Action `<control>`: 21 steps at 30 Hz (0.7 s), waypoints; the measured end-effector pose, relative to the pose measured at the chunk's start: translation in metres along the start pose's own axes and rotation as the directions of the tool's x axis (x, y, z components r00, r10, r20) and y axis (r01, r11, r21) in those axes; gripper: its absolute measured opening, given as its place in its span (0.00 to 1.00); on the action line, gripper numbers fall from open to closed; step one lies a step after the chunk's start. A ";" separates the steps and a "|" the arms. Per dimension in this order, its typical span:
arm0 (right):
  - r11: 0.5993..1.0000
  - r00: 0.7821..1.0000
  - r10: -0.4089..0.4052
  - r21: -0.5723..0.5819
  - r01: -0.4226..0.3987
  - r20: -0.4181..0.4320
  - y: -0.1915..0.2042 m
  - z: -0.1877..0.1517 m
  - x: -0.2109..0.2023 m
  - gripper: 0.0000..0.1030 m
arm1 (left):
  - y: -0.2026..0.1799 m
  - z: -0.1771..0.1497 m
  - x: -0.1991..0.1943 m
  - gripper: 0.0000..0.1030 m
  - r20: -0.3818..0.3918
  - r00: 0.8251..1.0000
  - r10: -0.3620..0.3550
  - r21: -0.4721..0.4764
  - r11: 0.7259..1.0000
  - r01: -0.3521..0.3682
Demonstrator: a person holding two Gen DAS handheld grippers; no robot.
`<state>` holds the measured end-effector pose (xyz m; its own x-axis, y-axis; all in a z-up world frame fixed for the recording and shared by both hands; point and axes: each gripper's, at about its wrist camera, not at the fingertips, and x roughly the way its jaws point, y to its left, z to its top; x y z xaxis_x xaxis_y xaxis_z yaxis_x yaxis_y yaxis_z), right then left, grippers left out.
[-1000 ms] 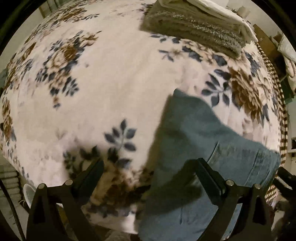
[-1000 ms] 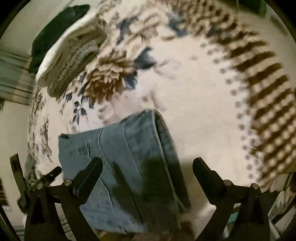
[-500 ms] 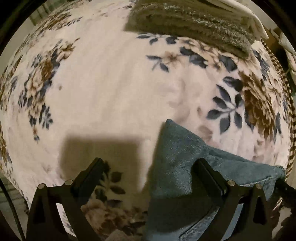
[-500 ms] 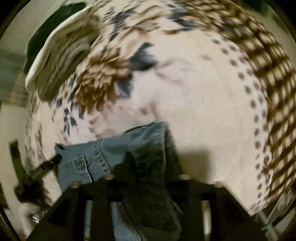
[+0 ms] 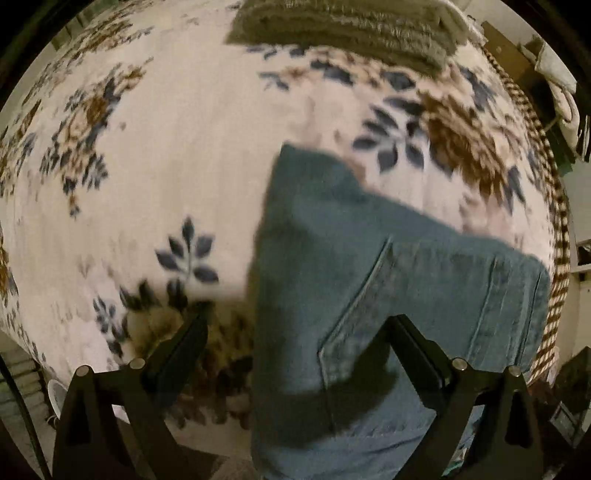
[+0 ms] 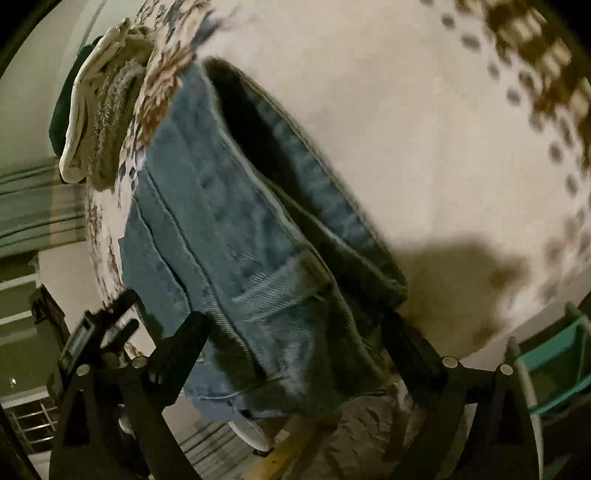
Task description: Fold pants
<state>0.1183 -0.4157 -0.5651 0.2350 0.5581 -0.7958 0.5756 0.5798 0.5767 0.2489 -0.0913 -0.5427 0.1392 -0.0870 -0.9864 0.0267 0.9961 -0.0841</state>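
Observation:
The folded blue jeans [image 5: 388, 280] lie on the floral blanket [image 5: 177, 155], back pocket up, in the lower right of the left wrist view. My left gripper [image 5: 299, 332] is open above the jeans' left edge, its right finger over the denim, holding nothing. In the right wrist view the jeans [image 6: 229, 229] show their stacked folded layers at the blanket's edge. My right gripper [image 6: 295, 332] is open, its fingers spread either side of the near end of the jeans. The left gripper also shows at the lower left of the right wrist view [image 6: 92, 332].
A stack of folded knitwear and towels [image 5: 351, 29] sits at the far end of the blanket; it also shows in the right wrist view [image 6: 103, 122]. The blanket's brown checked border [image 5: 554, 221] runs along the right edge. A teal chair [image 6: 554, 376] stands beyond the bed corner.
Half a second ago my right gripper was shut on the jeans' edge; it is now open and drawn back. The left gripper has drawn back too, so more of the jeans shows.

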 end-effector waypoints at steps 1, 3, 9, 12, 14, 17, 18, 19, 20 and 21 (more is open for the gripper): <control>1.000 1.000 0.012 0.003 -0.012 0.000 -0.002 -0.001 0.006 0.94 | 0.001 -0.003 0.002 0.98 -0.005 1.000 0.001 0.000 1.000 -0.001; 0.999 0.999 0.040 -0.006 -0.040 0.010 -0.003 -0.001 0.019 0.99 | 0.003 -0.010 0.005 0.98 -0.011 1.000 0.004 0.004 1.000 -0.003; 0.993 0.993 0.112 -0.034 -0.111 0.027 0.006 0.003 0.031 1.00 | 0.005 -0.018 0.011 0.99 -0.011 1.000 0.009 0.011 1.000 -0.009; 0.991 0.991 0.129 -0.025 -0.129 0.018 0.002 0.006 0.035 1.00 | 0.004 -0.019 0.013 0.99 -0.013 1.000 0.006 0.007 1.000 -0.005; 0.991 0.991 0.132 -0.031 -0.132 0.013 0.003 0.006 0.038 1.00 | 0.005 -0.013 0.013 0.99 -0.013 1.000 0.001 0.008 1.000 -0.001; 0.991 0.992 0.128 -0.040 -0.128 0.009 0.000 0.006 0.038 1.00 | 0.012 -0.008 0.029 1.00 -0.013 0.998 -0.060 -0.001 0.998 0.060; 0.991 0.992 0.128 -0.033 -0.128 0.012 -0.001 0.007 0.039 1.00 | 0.019 -0.010 0.041 1.00 -0.024 0.993 -0.118 -0.027 0.993 0.117; 0.991 0.991 0.132 -0.030 -0.131 0.018 0.001 0.010 0.039 1.00 | 0.026 -0.010 0.052 1.00 -0.045 0.982 -0.184 -0.061 0.981 0.182; 0.990 0.990 0.136 -0.026 -0.135 0.035 0.003 0.011 0.040 0.98 | 0.034 -0.012 0.064 1.00 -0.068 0.962 -0.265 -0.107 0.961 0.257; 0.992 0.991 0.124 -0.027 -0.123 0.046 0.008 0.013 0.041 0.85 | 0.042 -0.013 0.072 1.00 -0.067 0.943 -0.327 -0.146 0.938 0.315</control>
<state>0.1427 -0.3959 -0.5961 0.3404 0.5983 -0.7254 0.5209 0.5223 0.6752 0.2475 -0.0559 -0.6191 0.0566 -0.4067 -0.9118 -0.0755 0.9089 -0.4101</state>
